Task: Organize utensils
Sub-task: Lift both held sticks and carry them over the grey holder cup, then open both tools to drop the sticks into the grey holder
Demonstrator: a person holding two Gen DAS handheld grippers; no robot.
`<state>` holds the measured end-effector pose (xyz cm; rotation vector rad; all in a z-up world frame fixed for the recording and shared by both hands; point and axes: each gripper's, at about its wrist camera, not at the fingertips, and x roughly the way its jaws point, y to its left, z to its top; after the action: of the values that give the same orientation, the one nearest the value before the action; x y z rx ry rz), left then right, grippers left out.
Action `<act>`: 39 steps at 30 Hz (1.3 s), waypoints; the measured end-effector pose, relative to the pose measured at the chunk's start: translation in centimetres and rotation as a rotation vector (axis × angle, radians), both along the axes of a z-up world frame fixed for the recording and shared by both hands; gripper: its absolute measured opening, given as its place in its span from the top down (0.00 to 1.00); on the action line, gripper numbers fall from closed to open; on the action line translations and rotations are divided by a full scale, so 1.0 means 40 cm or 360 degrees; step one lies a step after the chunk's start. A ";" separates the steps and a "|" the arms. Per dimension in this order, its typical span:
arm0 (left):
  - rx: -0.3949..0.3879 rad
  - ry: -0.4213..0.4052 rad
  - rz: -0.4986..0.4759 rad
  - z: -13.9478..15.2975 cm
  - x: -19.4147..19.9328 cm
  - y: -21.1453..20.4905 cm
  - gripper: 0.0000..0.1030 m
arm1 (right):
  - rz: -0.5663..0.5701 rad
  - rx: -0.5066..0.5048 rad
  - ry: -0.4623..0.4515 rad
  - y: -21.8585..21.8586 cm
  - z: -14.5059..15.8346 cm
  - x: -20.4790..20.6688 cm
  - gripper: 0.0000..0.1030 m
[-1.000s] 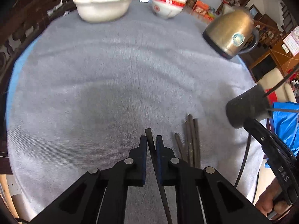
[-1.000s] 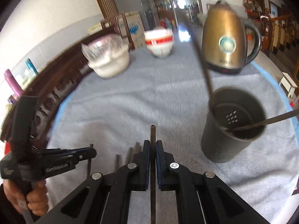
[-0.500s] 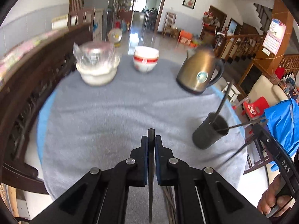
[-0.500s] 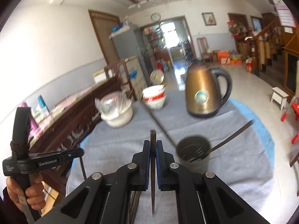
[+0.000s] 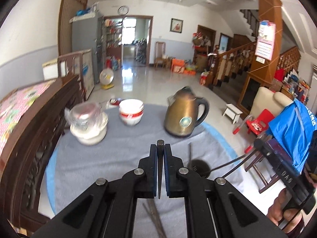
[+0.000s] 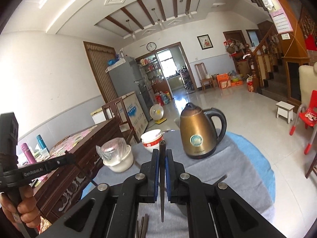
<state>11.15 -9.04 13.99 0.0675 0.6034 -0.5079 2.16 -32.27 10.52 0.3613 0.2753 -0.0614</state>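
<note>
**Both chopsticks lifted clear of the cloth**

Now each tool has come up and levelled out, where a second ago both were angled down close over the grey cloth. The left gripper [image 5: 160,152] is pressed together on a dark chopstick [image 5: 159,170] that runs back along the line of its jaws, blunt end poking just past the tips and the thin end hanging below toward the camera. The right gripper [image 6: 162,158] is likewise clamped on its own chopstick [image 6: 162,182], held the same way.

Directly beneath and behind the left tips, a few loose chopsticks [image 5: 154,216] lie on the grey tablecloth [image 5: 99,158]; the right view shows the ends of the same bundle [image 6: 141,226] under its own frame. Just ahead and to the right of the left tips sits the dark utensil holder [image 5: 198,167], with sticks already leaning out of it. In the right view the holder is mostly hidden under the gripper body, with one leaning stick [image 6: 221,178] poking out.

Farther ahead stand the covered white bowl [image 5: 89,127], the red-banded bowl [image 5: 131,113] and the brass kettle [image 5: 183,117].

Judging by this, the pick-up is done for both hands and the carry to the holder comes next; each stick will probably need tipping upright, thin end down, before release. More sticks remain to collect.
</note>
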 end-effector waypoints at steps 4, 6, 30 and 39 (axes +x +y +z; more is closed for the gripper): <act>-0.0008 -0.0053 -0.0070 0.041 -0.009 -0.066 0.94 | -0.0042 0.0006 -0.0038 -0.018 0.023 -0.007 0.94; -0.0025 -0.0066 -0.0098 0.054 -0.012 -0.092 0.94 | -0.0073 0.0005 -0.0064 -0.035 0.032 -0.017 0.94; -0.0024 0.0039 -0.0105 -0.090 0.081 -0.319 0.93 | -0.0229 0.0004 0.0040 -0.117 -0.077 0.041 0.94; 0.0087 0.0006 -0.0147 -0.104 0.032 -0.293 0.61 | -0.0178 0.0206 0.0171 -0.157 -0.137 0.047 0.90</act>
<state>12.43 -20.76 9.83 0.1467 0.6200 -0.5809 4.04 -38.54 5.06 0.5028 0.3661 -0.1740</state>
